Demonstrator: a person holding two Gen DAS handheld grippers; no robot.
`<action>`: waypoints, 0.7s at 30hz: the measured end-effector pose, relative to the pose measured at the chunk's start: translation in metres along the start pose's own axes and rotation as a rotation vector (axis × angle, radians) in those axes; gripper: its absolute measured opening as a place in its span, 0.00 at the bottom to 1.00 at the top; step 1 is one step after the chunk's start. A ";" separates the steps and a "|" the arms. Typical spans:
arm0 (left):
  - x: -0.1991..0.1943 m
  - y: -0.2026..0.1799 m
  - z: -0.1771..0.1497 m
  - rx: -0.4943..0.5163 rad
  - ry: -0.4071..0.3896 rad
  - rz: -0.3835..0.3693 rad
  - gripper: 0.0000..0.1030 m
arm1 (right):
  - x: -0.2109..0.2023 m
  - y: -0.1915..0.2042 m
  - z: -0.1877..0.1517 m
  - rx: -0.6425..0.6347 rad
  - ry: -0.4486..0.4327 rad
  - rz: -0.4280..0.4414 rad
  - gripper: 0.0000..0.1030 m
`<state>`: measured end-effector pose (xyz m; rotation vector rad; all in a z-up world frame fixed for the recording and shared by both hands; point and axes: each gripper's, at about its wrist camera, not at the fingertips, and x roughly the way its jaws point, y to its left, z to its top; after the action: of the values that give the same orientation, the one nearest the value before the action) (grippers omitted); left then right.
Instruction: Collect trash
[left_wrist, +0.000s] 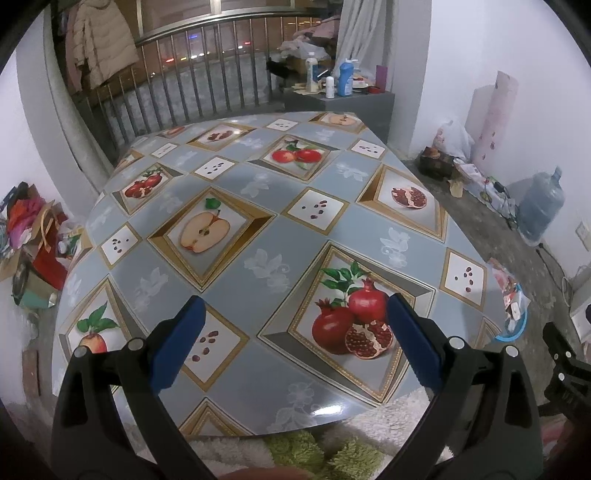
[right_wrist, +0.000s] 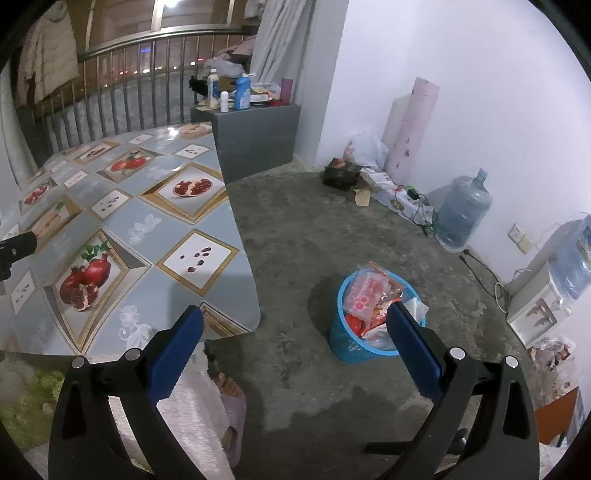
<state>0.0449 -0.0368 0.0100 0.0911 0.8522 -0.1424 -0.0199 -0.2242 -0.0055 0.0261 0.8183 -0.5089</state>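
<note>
A blue plastic trash basket (right_wrist: 349, 349) stands on the concrete floor right of the table, filled with red and clear snack wrappers (right_wrist: 371, 295). It also shows at the right edge of the left wrist view (left_wrist: 515, 330). My right gripper (right_wrist: 295, 314) is open and empty, held above the floor near the table's corner, with the basket just behind its right finger. My left gripper (left_wrist: 295, 304) is open and empty above the table (left_wrist: 258, 229), which has a fruit-patterned cloth. No loose trash shows on the tabletop.
A grey cabinet (right_wrist: 258, 136) with bottles stands behind the table by a railing. Water jugs (right_wrist: 463, 210), bags and cables lie along the right wall. A water dispenser (right_wrist: 535, 302) is at far right. Bags pile up left of the table (left_wrist: 33, 236).
</note>
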 end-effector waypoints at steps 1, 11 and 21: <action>0.000 0.001 0.000 -0.002 -0.001 0.001 0.91 | 0.000 0.000 0.000 0.001 0.001 0.000 0.93; -0.001 0.003 0.000 -0.008 -0.001 0.002 0.91 | 0.000 0.007 -0.006 0.010 0.015 0.021 0.93; -0.001 0.003 -0.002 -0.004 -0.004 0.004 0.91 | 0.000 0.007 -0.009 0.015 0.017 0.027 0.93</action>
<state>0.0432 -0.0333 0.0097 0.0884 0.8487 -0.1373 -0.0232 -0.2160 -0.0133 0.0556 0.8302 -0.4898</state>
